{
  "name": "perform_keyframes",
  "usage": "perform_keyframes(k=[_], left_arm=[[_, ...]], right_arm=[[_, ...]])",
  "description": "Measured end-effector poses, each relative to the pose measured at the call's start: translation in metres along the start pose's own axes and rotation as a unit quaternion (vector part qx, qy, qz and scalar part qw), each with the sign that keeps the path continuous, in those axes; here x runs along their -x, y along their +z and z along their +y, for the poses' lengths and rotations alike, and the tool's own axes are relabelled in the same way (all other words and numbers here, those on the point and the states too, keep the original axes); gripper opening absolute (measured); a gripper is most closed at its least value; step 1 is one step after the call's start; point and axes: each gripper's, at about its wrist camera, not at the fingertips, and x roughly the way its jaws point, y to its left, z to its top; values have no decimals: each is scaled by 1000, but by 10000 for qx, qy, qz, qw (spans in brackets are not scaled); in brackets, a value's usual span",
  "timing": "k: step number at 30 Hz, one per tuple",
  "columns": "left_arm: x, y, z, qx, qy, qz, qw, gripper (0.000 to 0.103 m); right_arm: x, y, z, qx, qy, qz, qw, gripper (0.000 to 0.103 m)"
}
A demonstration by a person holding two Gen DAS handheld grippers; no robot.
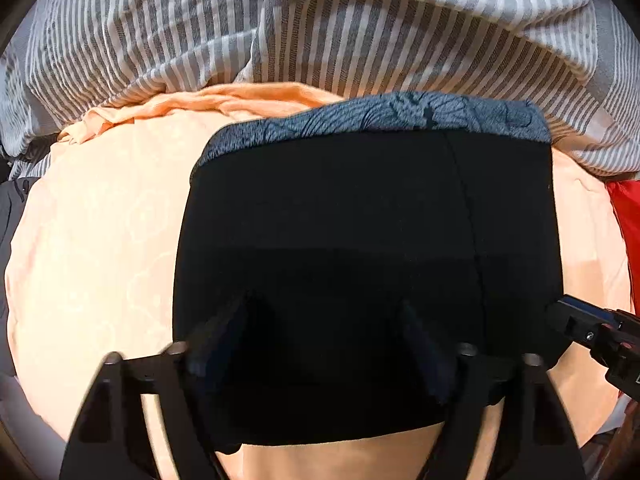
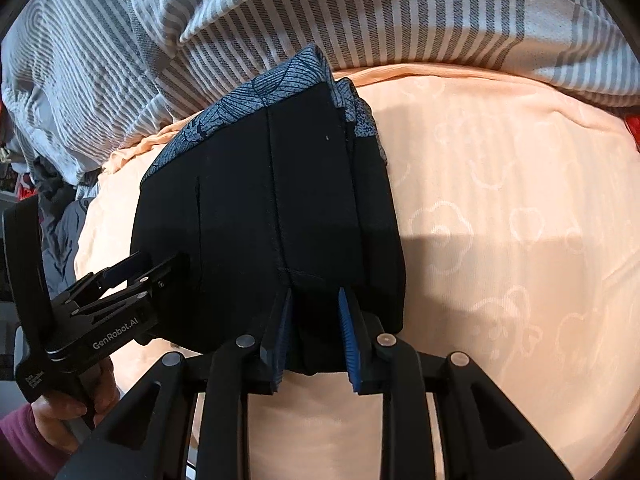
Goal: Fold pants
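The black pants (image 1: pixel 360 240) with a blue patterned waistband (image 1: pixel 400 114) lie folded into a compact block on the peach sheet (image 1: pixel 100 220). My left gripper (image 1: pixel 326 312) is over the near part of the pants, its fingers wide apart and hard to make out against the black cloth. My right gripper (image 2: pixel 316 300) has its blue-padded fingers partly closed around a bunch of the near edge of the pants (image 2: pixel 272 200). The left gripper also shows in the right wrist view (image 2: pixel 160 266), at the pants' left edge. The right gripper's tip shows in the left wrist view (image 1: pixel 560 312).
A grey and white striped duvet (image 1: pixel 320 32) is bunched along the far side of the bed. A red item (image 1: pixel 626 216) lies at the right edge. Dark grey clothing (image 2: pixel 60 224) lies off the left side. The peach sheet (image 2: pixel 500 220) spreads right of the pants.
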Motion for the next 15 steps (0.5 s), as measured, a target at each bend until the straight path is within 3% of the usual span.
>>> perform_keyframes(k=[15], left_arm=[[0,-1,3,-46,-39,50,10000,82]], right_arm=[[1,0,5,-39,-135,49,9999,29]])
